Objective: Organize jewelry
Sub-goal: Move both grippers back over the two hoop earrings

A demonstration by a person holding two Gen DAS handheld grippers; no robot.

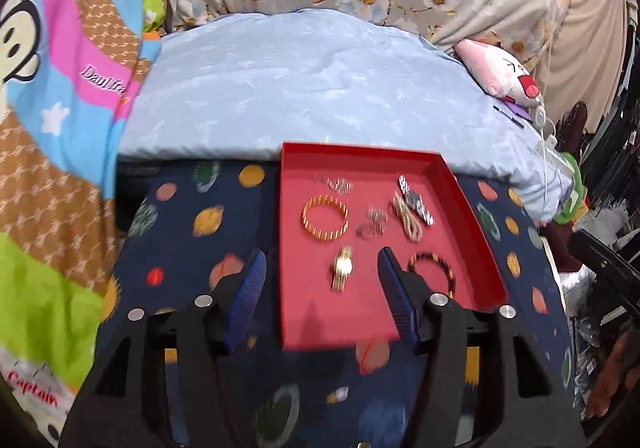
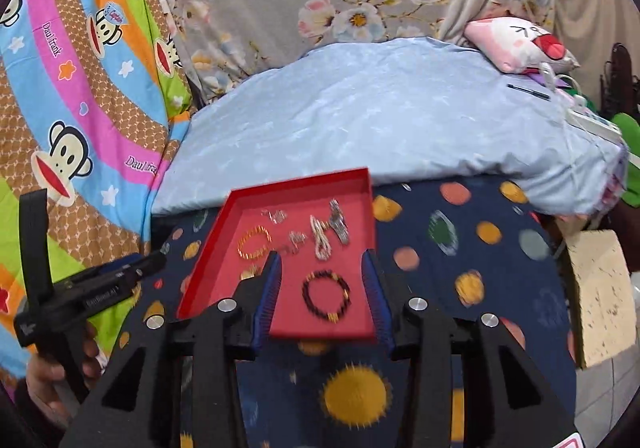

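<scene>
Jewelry sits spread out in the red tray (image 1: pixel 472 216) on the planet-print cloth (image 1: pixel 188 208), w/ the blue bedding just behind. We've got pieces lying apart so each can be picked singly: gold bangle (image 1: pixel 325 219) far-left, gold watch (image 1: pixel 341 268) near it, dark bead bracelet (image 2: pixel 326 295) near-right, silver watch (image 1: pixel 416 200) and pale beaded strand (image 1: pixel 407 219) touching at far-right, small silver bits (image 1: pixel 372 222) mid-tray.

Our left gripper (image 1: pixel 322 272) is parted, nothing between the pads; it hangs over the tray's near-left edge, gold watch showing in the gap but not pinched. Our right gripper (image 2: pixel 322 272) is also parted and empty, tilted down so the bead bracelet lies framed between its jaws, prob. lined up for a pick. Frames are blurred, so small pieces stay unclear.
</scene>
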